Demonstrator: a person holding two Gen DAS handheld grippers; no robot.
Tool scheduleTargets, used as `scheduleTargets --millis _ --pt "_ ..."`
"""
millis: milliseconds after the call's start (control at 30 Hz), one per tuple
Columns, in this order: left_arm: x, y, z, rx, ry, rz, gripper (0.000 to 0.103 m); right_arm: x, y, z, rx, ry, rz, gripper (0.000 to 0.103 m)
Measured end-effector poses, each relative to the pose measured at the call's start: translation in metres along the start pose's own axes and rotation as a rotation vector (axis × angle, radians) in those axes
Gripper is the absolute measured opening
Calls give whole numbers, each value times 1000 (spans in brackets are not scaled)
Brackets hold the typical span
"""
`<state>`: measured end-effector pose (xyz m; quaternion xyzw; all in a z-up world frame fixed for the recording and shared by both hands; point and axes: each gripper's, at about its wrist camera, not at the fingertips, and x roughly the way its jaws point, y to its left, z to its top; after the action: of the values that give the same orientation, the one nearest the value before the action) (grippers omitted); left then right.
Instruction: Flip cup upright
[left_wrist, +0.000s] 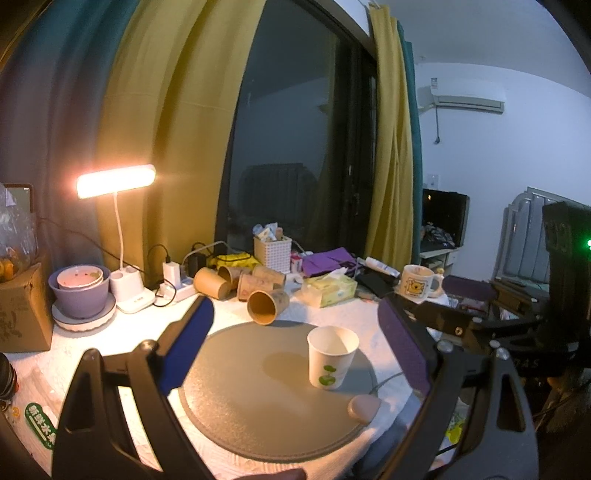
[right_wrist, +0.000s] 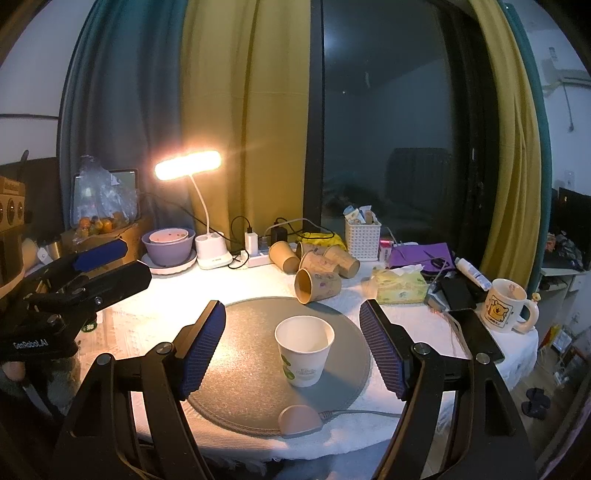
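Blue-padded right gripper (right_wrist: 291, 343) agape, straddling cup (right_wrist: 304, 350).

one white cup (right_wrist: 304, 350), five brown cups (right_wrist: 317, 283), one mug (right_wrist: 505, 305), two tools (right_wrist: 291, 345)

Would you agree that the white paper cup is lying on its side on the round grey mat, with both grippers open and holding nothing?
Not quite: the white paper cup is standing upright with its mouth facing up, not lying on its side, as the right wrist view shows. The rest holds: it is on the round grey mat, and the left gripper and right gripper are open and holding nothing.
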<state>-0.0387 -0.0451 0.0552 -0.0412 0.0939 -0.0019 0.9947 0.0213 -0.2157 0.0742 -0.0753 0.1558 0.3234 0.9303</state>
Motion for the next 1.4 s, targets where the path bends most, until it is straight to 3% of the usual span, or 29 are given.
scheduleTargets --millis 1400 --pt "5 -7 -8 8 24 -18 91 0 -2 -1 4 3 -2 78"
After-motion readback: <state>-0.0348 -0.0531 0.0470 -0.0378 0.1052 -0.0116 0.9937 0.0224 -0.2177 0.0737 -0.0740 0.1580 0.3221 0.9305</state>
